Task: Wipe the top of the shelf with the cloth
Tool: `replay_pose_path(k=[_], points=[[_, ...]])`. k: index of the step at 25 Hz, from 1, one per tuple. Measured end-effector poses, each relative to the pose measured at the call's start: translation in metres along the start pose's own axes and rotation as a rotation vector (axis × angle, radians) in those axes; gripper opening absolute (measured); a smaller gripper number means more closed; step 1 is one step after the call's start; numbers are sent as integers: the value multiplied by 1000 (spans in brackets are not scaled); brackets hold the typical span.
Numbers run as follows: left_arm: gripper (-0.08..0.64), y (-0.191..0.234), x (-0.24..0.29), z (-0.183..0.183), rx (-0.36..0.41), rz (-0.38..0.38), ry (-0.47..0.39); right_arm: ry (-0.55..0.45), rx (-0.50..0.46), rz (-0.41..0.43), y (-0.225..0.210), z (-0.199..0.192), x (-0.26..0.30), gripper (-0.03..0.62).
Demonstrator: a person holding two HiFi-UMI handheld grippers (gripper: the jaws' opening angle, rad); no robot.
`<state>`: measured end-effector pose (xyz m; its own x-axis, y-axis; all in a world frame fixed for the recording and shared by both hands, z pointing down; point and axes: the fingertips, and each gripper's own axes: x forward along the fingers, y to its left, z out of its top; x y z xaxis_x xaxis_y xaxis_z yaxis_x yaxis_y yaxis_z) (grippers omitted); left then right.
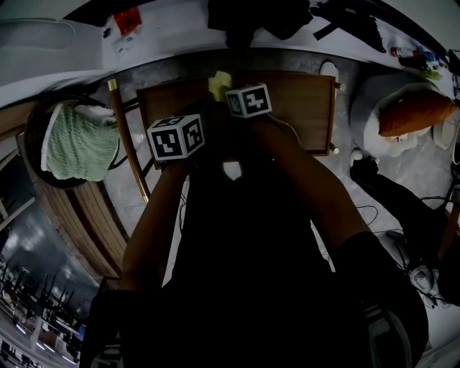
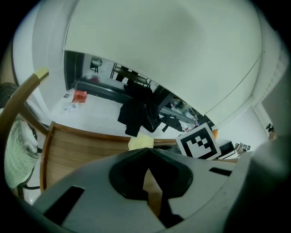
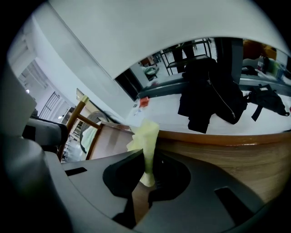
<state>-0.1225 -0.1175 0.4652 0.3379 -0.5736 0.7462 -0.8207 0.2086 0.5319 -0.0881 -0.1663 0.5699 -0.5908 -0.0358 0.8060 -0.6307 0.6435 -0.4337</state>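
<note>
The wooden shelf top lies below me, with both grippers over its far left part. A small pale yellow cloth sticks up from my right gripper, which is shut on it. In the right gripper view the cloth is pinched between the jaws of the right gripper and rises above the shelf's edge. My left gripper hovers just to the left, shut on nothing. From the left gripper view, my left gripper faces the cloth and the shelf top.
A round chair with a green cushion stands left of the shelf, beside a wooden post. Black clothes lie on the white counter behind. A brown cushion on a white seat is at the right.
</note>
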Motion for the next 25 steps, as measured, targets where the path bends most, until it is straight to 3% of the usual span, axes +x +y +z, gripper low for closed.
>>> replay_pose_path(k=[25], points=[[11, -100, 93, -28, 64, -58, 87, -58, 89, -71, -130, -24, -89, 41]])
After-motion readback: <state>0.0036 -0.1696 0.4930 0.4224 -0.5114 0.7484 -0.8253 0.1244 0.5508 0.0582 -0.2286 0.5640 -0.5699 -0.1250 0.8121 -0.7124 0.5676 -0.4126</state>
